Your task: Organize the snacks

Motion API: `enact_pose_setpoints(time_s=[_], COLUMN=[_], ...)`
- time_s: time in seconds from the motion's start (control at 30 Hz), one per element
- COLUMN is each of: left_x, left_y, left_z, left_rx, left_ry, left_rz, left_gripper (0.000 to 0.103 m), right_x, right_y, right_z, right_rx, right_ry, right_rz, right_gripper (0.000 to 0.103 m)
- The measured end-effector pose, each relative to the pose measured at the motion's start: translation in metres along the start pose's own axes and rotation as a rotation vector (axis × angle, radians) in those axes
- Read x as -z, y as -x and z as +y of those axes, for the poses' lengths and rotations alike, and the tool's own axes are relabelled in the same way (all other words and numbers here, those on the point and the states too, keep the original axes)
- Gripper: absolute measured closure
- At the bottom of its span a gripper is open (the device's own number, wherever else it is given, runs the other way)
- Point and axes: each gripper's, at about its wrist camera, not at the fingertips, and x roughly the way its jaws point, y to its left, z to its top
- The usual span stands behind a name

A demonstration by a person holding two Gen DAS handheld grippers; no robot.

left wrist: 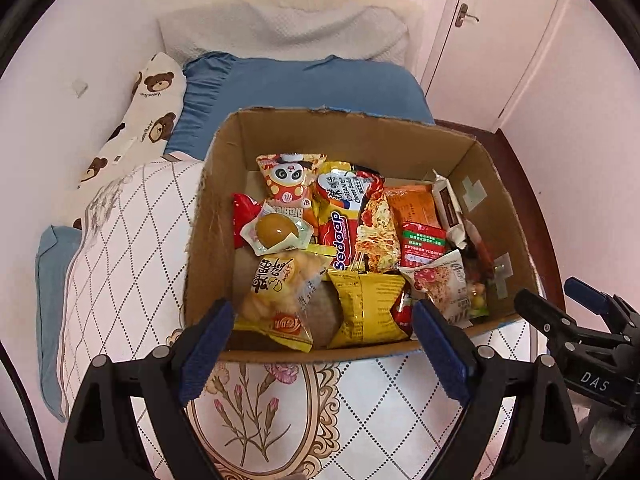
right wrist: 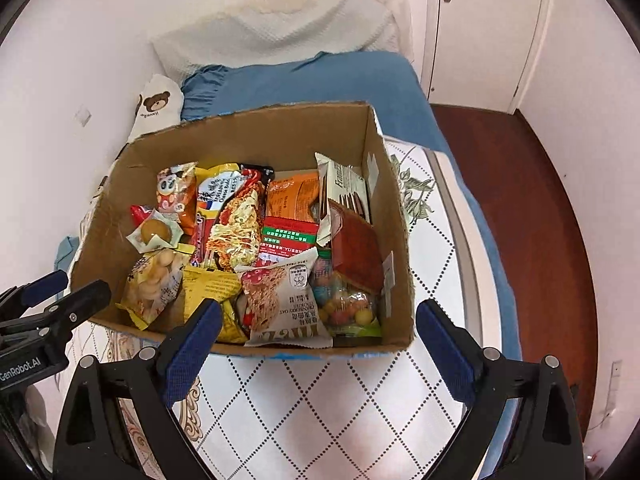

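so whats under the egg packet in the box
The egg packet lies on a red packet, the panda packet and a biscuit bag. Anything deeper, and the box floor there, is covered.

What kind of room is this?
Most likely a bedroom. The cardboard box of snacks sits on a bed with a patterned quilt, beside a blue pillow, and there is a door.
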Motion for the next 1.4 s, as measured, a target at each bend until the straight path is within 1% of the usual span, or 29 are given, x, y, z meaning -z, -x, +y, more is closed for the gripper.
enact_pose_setpoints(time_s=[0.17, 0.3, 0.57, 0.8, 0.87, 1.1, 1.23, 1.4], left_x=[0.012, 0.03, 0.075, 0.108, 0.115, 0.135, 0.143, 0.151], left_y=[0.033, 0.064, 0.124, 0.172, 0.183, 0.217, 0.227, 0.234], left_z=[-0.001, -0.007, -0.013, -0.012, -0.011, -0.01, -0.011, -0.014], left_rx=[0.005, -0.023, -0.024, -0.036, -0.041, -0.038, -0.028, -0.026], left_ry=[0.011, -0.01, -0.023, -0.013, -0.009, -0.007, -0.006, -0.011], left_rz=[-0.062, -0.128, -0.226, -0.297, -0.312, -0.361, -0.368, -0.374], left_gripper=[0.012, 0.012, 0.012, 0.012, 0.012, 0.012, 0.012, 0.012], right_x=[0.011, 0.023, 0.062, 0.098, 0.11, 0.141, 0.15, 0.158], right_y=[0.036, 0.069, 0.135, 0.194, 0.209, 0.251, 0.271, 0.284], right_z=[0.004, 0.009, 0.018, 0.026, 0.027, 0.027, 0.028, 0.031], right_rx=[0.026, 0.022, 0.0, 0.011, 0.02, 0.001, 0.001, -0.003], right_ry=[0.024, 0.036, 0.05, 0.073, 0.075, 0.065, 0.073, 0.083], right_rz=[-0.073, -0.137, -0.243, -0.339, -0.365, -0.412, -0.438, -0.452], right_gripper=[0.003, 0.002, 0.001, 0.001, 0.0, 0.0, 0.0, 0.0])
